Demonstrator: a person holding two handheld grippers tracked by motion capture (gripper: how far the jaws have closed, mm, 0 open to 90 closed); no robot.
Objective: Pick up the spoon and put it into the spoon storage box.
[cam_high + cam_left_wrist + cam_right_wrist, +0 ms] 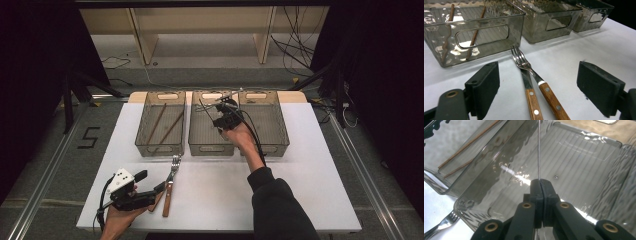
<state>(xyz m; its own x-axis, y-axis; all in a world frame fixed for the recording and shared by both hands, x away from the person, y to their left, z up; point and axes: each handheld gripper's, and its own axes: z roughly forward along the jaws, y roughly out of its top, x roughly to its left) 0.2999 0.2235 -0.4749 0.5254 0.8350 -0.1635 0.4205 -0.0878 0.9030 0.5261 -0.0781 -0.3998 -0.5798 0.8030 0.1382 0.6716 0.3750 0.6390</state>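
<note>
**White worktop, three smoky bins, and a thin utensil pinched on edge**

White covers the worktop (300, 175), which spans the middle of the high view, and it is the largest thing we see. Along its upper edge stand three smoke-grey clear plastic bins side by side. The left bin (161, 146) holds two brown chopsticks (164, 123) lying aslant. The middle bin (202, 145) sits at the centre of the frame, and the right bin (277, 130) just beside it.

Next in size come the hands. At centre we see the right gripper (218, 121) held over the middle bin, its fingers pressed fully together. In the right gripper view they clamp a thin metal utensil (539, 150) seen edge-on, a bright sliver that rises straight up the frame from the fingertips above the ribbed bin floor. We cannot tell what kind of utensil it is.

At the lower left of the high view the left gripper (159, 189) rests low over the worktop, its fingers spread wide and holding nothing.

Smallest are two wooden-handled forks (525, 65) lying between those open fingers, in the lower middle of the left gripper view, overlapping at the tines, which point toward the left bin.
</note>
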